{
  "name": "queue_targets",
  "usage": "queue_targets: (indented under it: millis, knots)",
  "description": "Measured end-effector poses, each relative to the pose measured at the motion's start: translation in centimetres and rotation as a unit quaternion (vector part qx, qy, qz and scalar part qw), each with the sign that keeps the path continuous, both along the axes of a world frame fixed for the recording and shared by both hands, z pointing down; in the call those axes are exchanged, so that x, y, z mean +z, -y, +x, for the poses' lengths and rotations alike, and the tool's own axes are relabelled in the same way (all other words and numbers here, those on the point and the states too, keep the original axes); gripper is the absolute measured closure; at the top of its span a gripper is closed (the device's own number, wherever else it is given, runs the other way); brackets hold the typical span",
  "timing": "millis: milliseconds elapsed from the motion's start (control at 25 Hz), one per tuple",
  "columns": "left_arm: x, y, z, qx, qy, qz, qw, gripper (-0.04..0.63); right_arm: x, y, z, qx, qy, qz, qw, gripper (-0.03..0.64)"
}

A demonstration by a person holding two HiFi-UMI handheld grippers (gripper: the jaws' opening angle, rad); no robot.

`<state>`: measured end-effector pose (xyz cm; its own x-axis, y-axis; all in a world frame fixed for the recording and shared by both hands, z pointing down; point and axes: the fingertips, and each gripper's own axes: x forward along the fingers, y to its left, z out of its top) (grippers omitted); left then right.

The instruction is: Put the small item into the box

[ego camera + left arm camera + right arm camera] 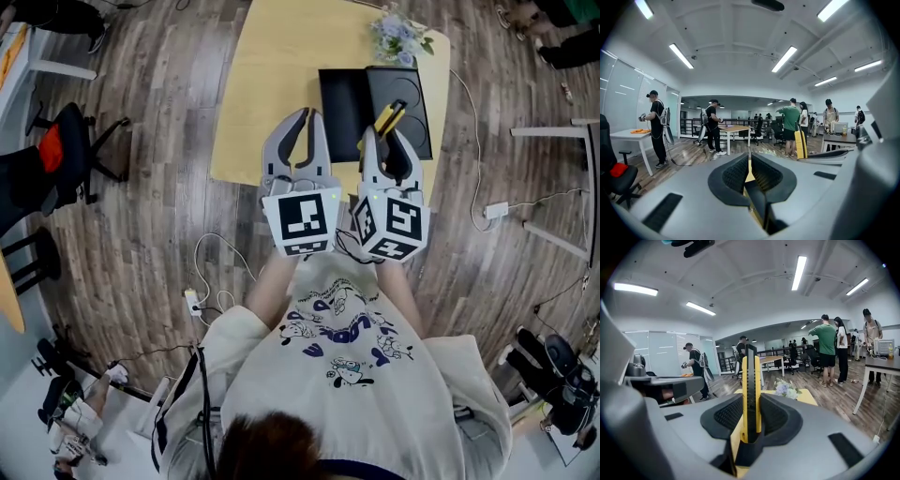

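A black box [343, 105] lies open on the yellow table [277, 84], lid folded out to the right. My right gripper [390, 134] hovers over the box's near edge, shut on a yellow and black utility knife [389, 116]. In the right gripper view the knife [751, 385] stands upright between the dark pads [774, 417] of the right gripper [751, 420]. My left gripper [304, 114] hangs beside it, left of the box, above the table. Its jaws [750, 171] are shut with only a thin slit between them and nothing held.
A small bunch of pale flowers [399, 37] sits at the table's far edge behind the box. Office chairs [66, 155] stand to the left, a power strip [192, 302] and cables lie on the wooden floor, and a white table frame [561, 187] is at right. Several people stand in the room.
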<state>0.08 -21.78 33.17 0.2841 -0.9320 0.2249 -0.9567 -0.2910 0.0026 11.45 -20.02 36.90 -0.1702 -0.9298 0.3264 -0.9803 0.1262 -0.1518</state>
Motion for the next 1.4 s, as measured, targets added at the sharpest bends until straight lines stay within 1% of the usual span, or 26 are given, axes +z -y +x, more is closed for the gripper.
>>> queue_targets:
  millis: [360,560,720,1000,1400]
  knots:
    - [3.3,3.5,-0.3,0.004,-0.003,-0.043,0.9991,0.566,3.2,3.1,-0.2,0.006,-0.004,-0.044,0.999,0.488]
    - [4.6,4.7,-0.1,0.009,-0.005,-0.061,0.9981,0.566,4.7,4.0,0.2,0.014,-0.003,-0.067,0.998,0.488]
    - [6.3,5.7,0.2,0.013,-0.004,-0.082,0.9965,0.566,6.4,5.0,0.4,0.017,-0.005,-0.088,0.996,0.488]
    - [8.8,6.6,0.8,0.026,-0.005,-0.114,0.9932,0.566,8.7,6.1,0.1,0.018,-0.009,-0.117,0.993,0.488]
    - [12.0,7.4,0.8,0.027,-0.008,-0.15,0.9883,0.566,12.1,7.0,-0.3,0.009,-0.015,-0.159,0.987,0.488]
